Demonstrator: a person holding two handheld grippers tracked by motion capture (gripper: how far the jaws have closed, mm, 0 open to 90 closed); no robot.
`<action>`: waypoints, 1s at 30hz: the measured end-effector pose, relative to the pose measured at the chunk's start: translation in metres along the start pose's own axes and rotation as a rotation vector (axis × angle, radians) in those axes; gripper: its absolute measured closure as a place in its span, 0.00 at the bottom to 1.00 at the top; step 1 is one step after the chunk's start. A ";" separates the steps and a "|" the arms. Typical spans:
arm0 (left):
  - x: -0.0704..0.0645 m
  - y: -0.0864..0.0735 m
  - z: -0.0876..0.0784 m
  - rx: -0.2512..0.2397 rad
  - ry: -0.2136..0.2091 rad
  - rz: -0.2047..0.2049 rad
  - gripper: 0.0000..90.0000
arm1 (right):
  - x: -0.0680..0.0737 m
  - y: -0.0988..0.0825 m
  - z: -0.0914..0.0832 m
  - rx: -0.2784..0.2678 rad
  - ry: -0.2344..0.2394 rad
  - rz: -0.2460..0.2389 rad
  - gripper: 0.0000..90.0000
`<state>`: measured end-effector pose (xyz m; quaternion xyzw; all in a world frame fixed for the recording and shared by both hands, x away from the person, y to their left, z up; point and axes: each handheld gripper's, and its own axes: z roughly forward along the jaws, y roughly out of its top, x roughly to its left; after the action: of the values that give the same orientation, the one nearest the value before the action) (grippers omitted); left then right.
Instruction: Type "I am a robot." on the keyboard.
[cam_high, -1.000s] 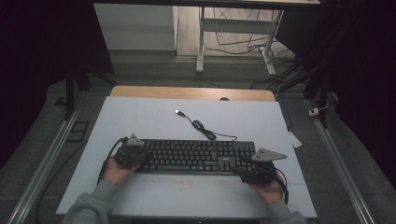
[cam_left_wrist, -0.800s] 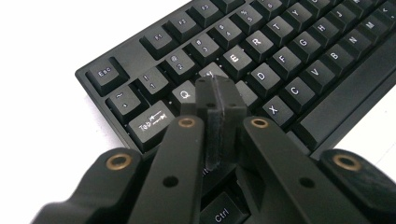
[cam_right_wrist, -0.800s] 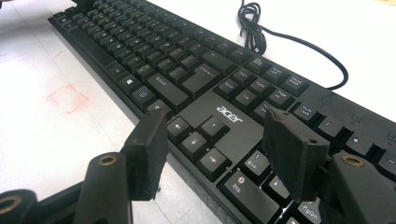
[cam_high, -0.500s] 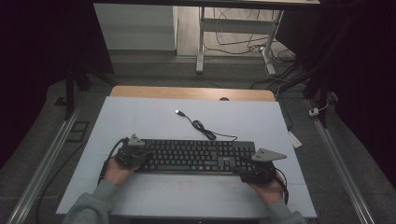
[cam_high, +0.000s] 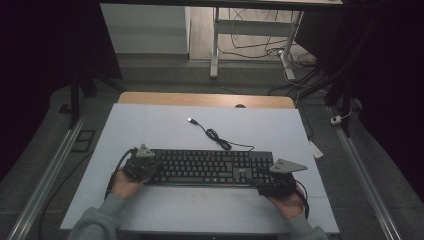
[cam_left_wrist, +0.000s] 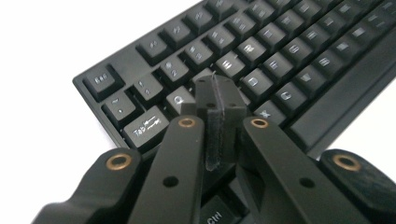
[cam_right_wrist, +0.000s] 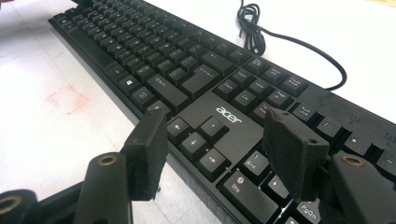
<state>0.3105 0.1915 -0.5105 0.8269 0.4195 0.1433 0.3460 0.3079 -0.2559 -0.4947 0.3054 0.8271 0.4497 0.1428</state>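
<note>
On the table (cam_high: 150, 125) the keyboard (cam_high: 210, 167) lay flat and crosswise, toward the six o'clock edge, with its cable (cam_high: 220, 141) coiling off toward twelve o'clock. At its nine o'clock end sat the left gripper (cam_high: 150, 167), held in the left hand (cam_high: 122, 185). In the left gripper view that gripper (cam_left_wrist: 219, 100) had its jaws pressed together, pad against pad, with nothing between them; the joined tips stood over the letter keys just past the Tab key (cam_left_wrist: 144, 127), though whether they actually touched a key could not be told. At the keyboard's three o'clock end sat the right gripper (cam_high: 267, 182), in the right hand (cam_high: 287, 202). In the right gripper view its jaws stood well apart, and the right gripper (cam_right_wrist: 219, 140) straddled the arrow keys (cam_right_wrist: 196, 140) from the near edge, one jaw at the keyboard's front rim, the other over the number pad (cam_right_wrist: 261, 179). Nothing was clamped; contact with the keys was not clear. A faint red square (cam_right_wrist: 67, 99) marked the table at nine o'clock of that jaw.
</note>
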 end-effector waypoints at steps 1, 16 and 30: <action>-0.001 0.000 -0.003 -0.011 -0.004 0.001 0.99 | 0.000 0.000 0.000 -0.003 0.001 0.002 0.46; -0.009 -0.019 -0.034 -0.099 -0.036 -0.060 0.40 | -0.001 0.000 0.000 -0.008 0.006 0.004 0.46; -0.011 -0.026 -0.035 -0.096 -0.057 -0.061 0.31 | 0.008 0.009 0.008 -0.022 0.032 -0.014 0.46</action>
<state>0.2698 0.2094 -0.5033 0.7999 0.4273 0.1289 0.4012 0.3087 -0.2418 -0.4909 0.2910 0.8262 0.4628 0.1361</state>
